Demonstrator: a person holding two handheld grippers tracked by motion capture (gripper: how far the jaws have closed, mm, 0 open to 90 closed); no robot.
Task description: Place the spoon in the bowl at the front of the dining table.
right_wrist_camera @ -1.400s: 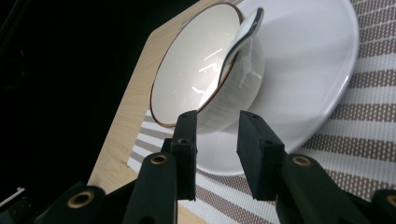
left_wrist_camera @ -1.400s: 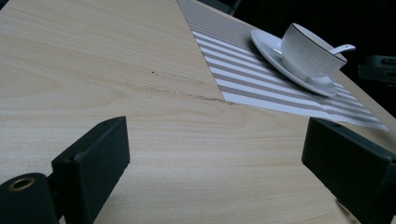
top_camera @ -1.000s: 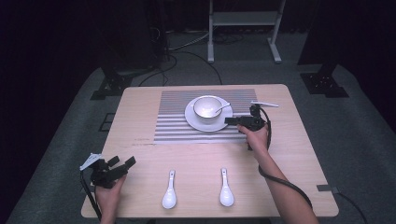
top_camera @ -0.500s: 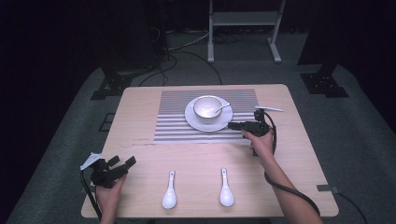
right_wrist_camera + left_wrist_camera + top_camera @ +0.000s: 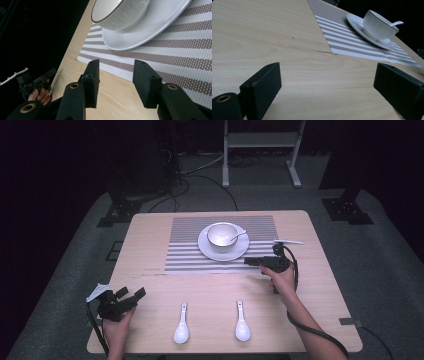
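Observation:
A white bowl [image 5: 222, 235] with a spoon handle [image 5: 239, 236] leaning out of it stands on a white plate [image 5: 207, 251] on the striped placemat [image 5: 185, 255]. My right gripper [image 5: 248, 261] hovers just right of the plate's near rim, pointing left. In the right gripper view its jaws stand apart, open [image 5: 116, 72], with nothing between them and the bowl [image 5: 120, 12] and plate [image 5: 150, 30] ahead. My left gripper [image 5: 137, 294] rests at the table's front left, wide open [image 5: 327, 85], facing the far-off bowl [image 5: 379, 25].
Two white spoons [image 5: 181, 330] [image 5: 242, 326] lie side by side near the table's front edge. A slim white object [image 5: 289, 241] lies just off the placemat's right edge. A metal stand [image 5: 260, 140] and cables are on the floor beyond the table.
My right gripper has drawn back from the plate toward the person and slightly right. The left gripper, bowl and spoons have not moved.

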